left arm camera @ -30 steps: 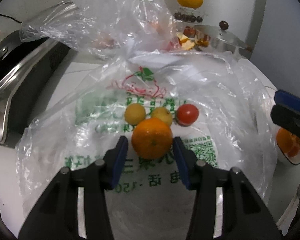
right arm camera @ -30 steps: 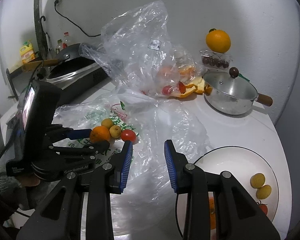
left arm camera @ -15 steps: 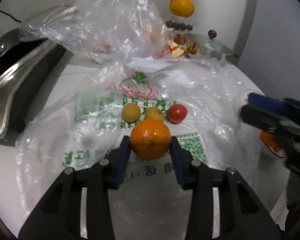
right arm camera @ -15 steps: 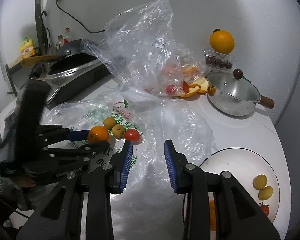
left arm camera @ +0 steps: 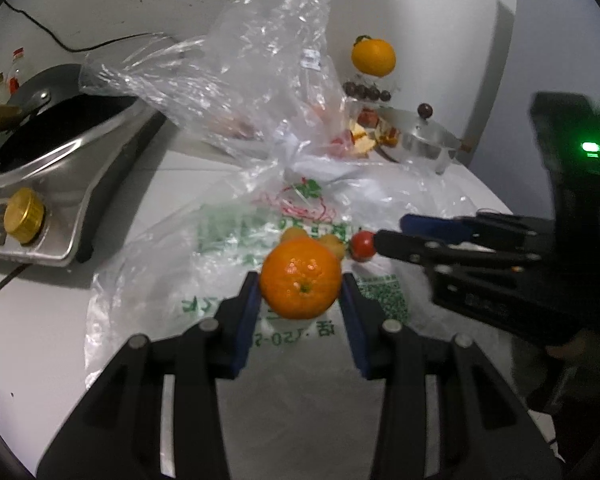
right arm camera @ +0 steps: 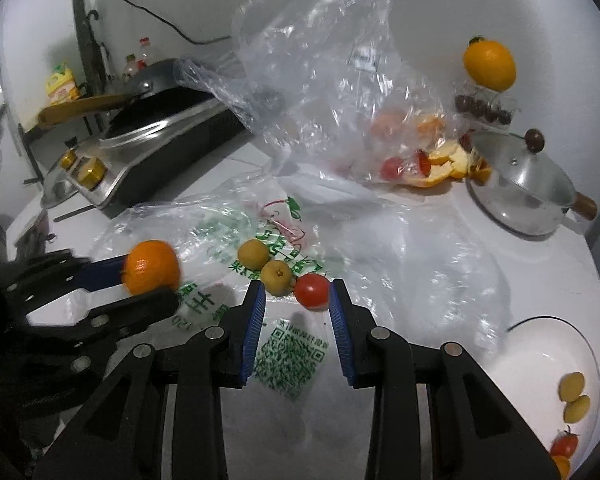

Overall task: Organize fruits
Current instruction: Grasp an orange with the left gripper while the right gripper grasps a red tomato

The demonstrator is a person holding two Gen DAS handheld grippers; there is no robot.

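Observation:
My left gripper (left arm camera: 300,284) is shut on an orange (left arm camera: 300,278) and holds it above the flat printed plastic bag (left arm camera: 260,232); the orange also shows in the right wrist view (right arm camera: 152,266). My right gripper (right arm camera: 297,292) is open, its fingertips on either side of a red tomato (right arm camera: 311,291) on the bag. Two small yellow-green fruits (right arm camera: 253,254) (right arm camera: 276,277) lie just left of the tomato. A white plate (right arm camera: 540,360) at the right holds two yellow fruits (right arm camera: 572,386), a tomato and an orange piece.
A crumpled clear bag (right arm camera: 324,80) with fruit and orange peel stands behind. A steel lidded pot (right arm camera: 520,188) is at the back right, with an orange (right arm camera: 489,64) on a cherry box. A stove with a pan (right arm camera: 156,128) is at the left.
My left gripper closed on the orange and lifted it off the bag. My right gripper moved forward and left to the tomato, staying open.

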